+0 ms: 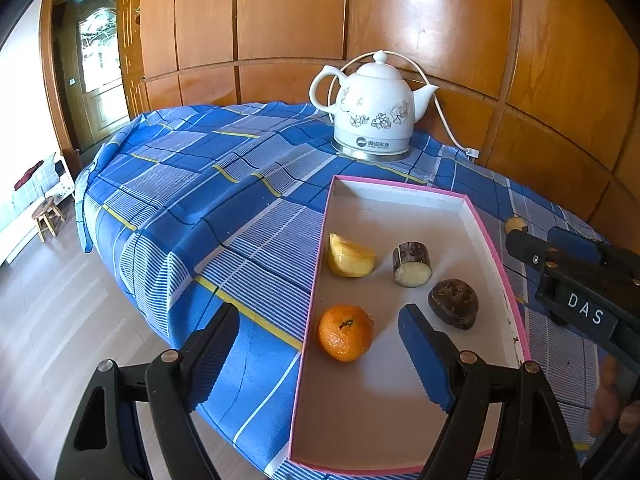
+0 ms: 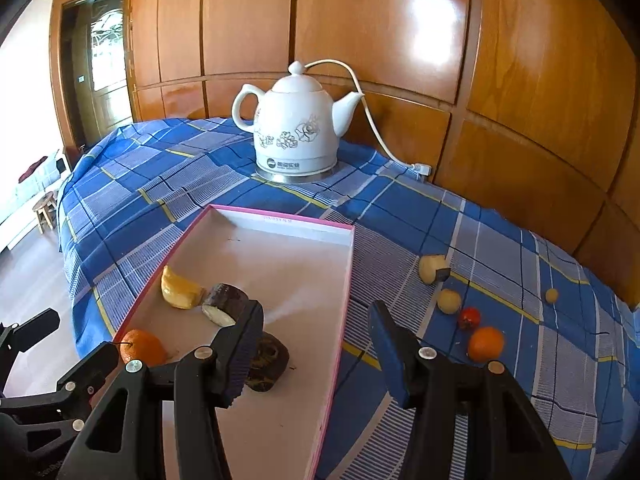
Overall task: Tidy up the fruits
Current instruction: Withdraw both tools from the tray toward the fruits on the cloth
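A pink-rimmed tray (image 1: 372,408) (image 2: 288,264) lies on the blue plaid cloth. It holds a mandarin (image 1: 345,333) (image 2: 142,346), a yellow fruit wedge (image 1: 352,256) (image 2: 180,290), a cut cane piece (image 1: 412,264) (image 2: 224,304) and a dark round fruit (image 1: 454,304) (image 2: 268,360). My left gripper (image 1: 320,356) (image 2: 68,344) hangs open above the tray's near left rim, over the mandarin, holding nothing. My right gripper (image 2: 316,354) (image 1: 532,236) is open and empty above the tray's right rim. On the cloth to the right lie an orange (image 2: 485,343), a small red fruit (image 2: 469,317) and pale pieces (image 2: 432,268).
A white ceramic kettle (image 1: 372,116) (image 2: 296,132) stands behind the tray, its cord (image 2: 372,120) running to a plug at the wooden wall. The table edge drops to the floor (image 1: 60,300) on the left. A small stool (image 1: 48,216) stands far left.
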The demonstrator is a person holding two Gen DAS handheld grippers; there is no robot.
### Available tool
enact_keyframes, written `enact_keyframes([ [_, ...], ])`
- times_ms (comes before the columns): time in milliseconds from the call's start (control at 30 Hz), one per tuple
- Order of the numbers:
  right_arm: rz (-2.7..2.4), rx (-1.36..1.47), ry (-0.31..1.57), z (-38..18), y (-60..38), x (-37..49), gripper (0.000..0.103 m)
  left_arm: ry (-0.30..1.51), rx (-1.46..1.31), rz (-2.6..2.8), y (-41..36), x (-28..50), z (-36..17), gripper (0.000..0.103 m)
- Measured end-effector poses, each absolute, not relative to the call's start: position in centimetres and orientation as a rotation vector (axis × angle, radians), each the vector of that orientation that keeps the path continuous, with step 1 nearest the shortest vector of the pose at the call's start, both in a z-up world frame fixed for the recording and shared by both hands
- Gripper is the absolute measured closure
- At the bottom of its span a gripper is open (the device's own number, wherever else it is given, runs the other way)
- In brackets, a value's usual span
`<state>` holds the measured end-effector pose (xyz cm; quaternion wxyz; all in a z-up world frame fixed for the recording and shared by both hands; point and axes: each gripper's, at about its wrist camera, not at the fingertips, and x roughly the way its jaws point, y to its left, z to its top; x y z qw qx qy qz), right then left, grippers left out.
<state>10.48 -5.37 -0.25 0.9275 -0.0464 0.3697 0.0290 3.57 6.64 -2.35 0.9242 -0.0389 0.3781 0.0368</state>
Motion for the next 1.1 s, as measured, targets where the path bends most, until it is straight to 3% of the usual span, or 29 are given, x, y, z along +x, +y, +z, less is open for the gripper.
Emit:
enact_keyframes([
  [467, 0.054, -0.121, 0.734, -0.1, -4.7, 10.2, 0.048, 0.774, -0.094, 0.083, 7.2, 3.7, -2.5, 0.02],
  [1100, -0.138, 0.001, 0.648, 3.0, -13.5, 9.7, 0.048, 0.785, -0.018, 0.014, 3.7, 4.3, -2.1, 0.02],
])
